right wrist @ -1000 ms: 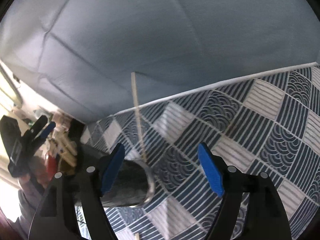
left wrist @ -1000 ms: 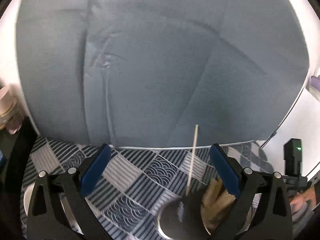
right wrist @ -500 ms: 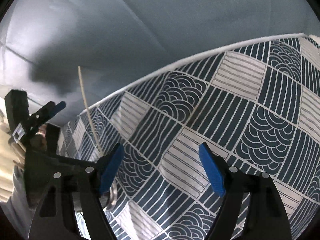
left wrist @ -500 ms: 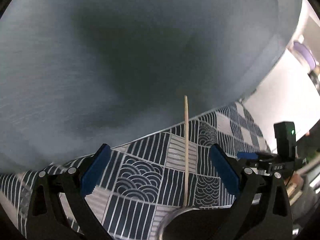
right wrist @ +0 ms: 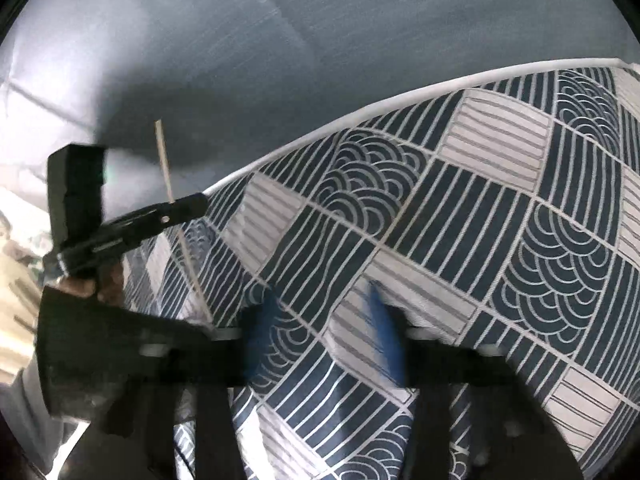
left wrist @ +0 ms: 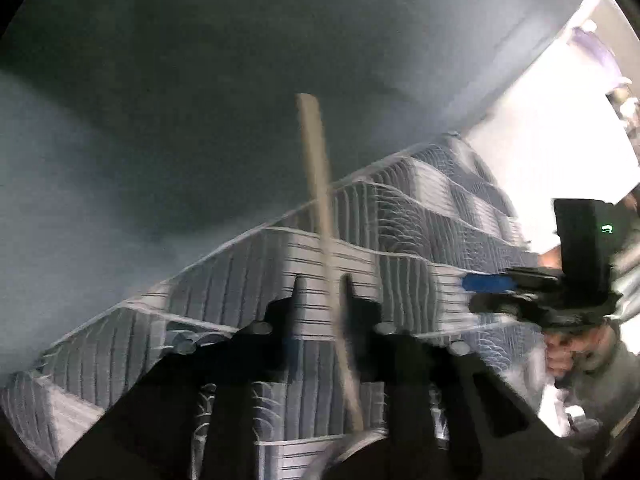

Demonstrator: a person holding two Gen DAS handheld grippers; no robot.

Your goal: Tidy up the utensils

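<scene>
A thin wooden chopstick [left wrist: 320,208] stands upright out of a metal cup [left wrist: 352,452] at the bottom of the left wrist view. My left gripper [left wrist: 322,280] has its jaws narrowed around the chopstick, which lies against the right finger; the view is blurred. In the right wrist view the left gripper [right wrist: 196,204] sits across the chopstick [right wrist: 166,168]. My right gripper [right wrist: 324,300] is partly closed, empty, over the tablecloth [right wrist: 480,240].
The table wears a blue and white patterned cloth, ending at a white edge [right wrist: 360,108]. A grey fabric backdrop [right wrist: 360,20] rises behind it. The right gripper and the hand holding it [left wrist: 560,280] show at the right of the left wrist view.
My left jaws have narrowed from wide open onto the chopstick. My right jaws have also narrowed. Both views have swung, with motion blur.
</scene>
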